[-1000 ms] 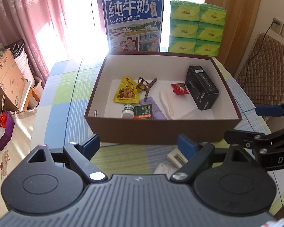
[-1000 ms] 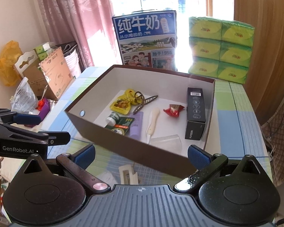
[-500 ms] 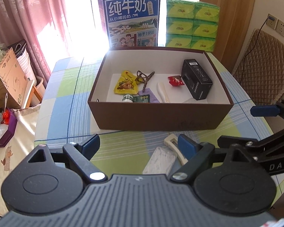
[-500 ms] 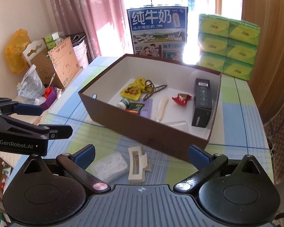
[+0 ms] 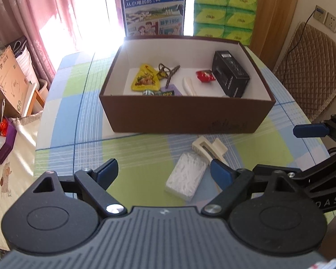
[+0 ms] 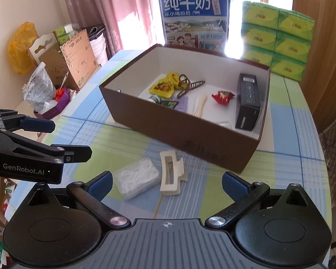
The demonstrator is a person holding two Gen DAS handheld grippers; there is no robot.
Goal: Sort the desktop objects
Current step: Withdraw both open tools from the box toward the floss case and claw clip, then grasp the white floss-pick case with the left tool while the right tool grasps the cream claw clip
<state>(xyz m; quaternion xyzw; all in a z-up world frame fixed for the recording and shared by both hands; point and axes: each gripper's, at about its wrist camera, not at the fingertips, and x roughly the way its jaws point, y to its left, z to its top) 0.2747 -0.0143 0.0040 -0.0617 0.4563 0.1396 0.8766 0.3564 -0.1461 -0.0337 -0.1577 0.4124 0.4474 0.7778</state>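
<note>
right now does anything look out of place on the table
Two items lie loose on the tablecloth outside the brown box: a cream hair claw and a clear packet of white sticks, touching each other.

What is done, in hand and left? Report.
Done: the snack packet, dark hair clip, red candy and black carton lie in the brown box. In hand: nothing; left gripper and right gripper are open. Left: cream hair claw and floss-pick case on the tablecloth.
</note>
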